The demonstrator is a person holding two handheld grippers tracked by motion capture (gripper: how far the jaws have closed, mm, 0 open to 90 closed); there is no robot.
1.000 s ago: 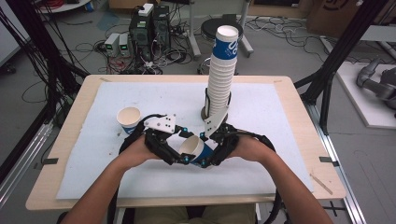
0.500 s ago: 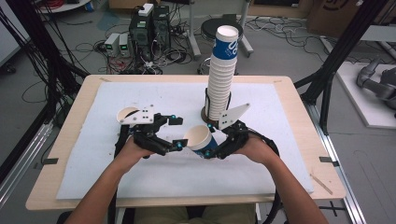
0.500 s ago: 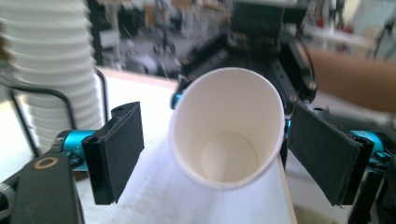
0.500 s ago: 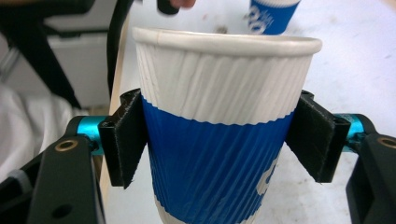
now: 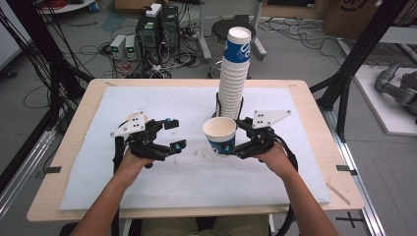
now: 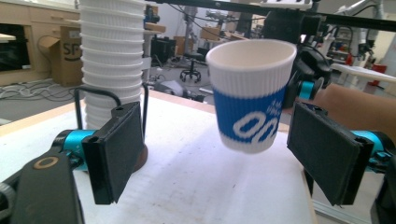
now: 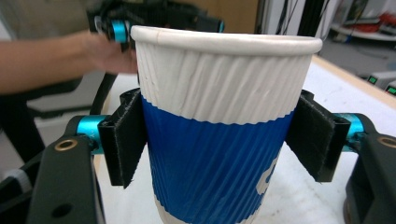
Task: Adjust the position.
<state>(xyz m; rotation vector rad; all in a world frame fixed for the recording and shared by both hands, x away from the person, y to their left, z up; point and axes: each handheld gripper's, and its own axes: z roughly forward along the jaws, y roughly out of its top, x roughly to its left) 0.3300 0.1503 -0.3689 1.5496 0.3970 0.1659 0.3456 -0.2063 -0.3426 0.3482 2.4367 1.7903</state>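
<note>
A white paper cup with a blue band point(image 5: 220, 133) hangs upright just above the white mat, in front of a tall stack of the same cups point(image 5: 233, 73). My right gripper point(image 5: 230, 139) is shut on it from the right side. In the right gripper view both pads point(image 7: 123, 140) press the ribbed wall of the cup point(image 7: 219, 116). My left gripper point(image 5: 174, 133) is to the left of the cup, apart from it, open with nothing between its fingers. In the left gripper view the cup point(image 6: 250, 102) floats beyond the wide-spread pads point(image 6: 119, 149), with the stack point(image 6: 112, 70) at the left.
The stack stands in a black wire holder point(image 5: 218, 105) near the mat's far middle. A single cup point(image 5: 131, 117) sits under the left gripper's grey plate, mostly hidden. The white mat point(image 5: 196, 187) covers most of the wooden table point(image 5: 314, 98). Computers and cables lie on the floor beyond.
The two grippers met at the cup by the stack; the left one has let go and moved left. The right one has carried the cup a little to the right, upright.
</note>
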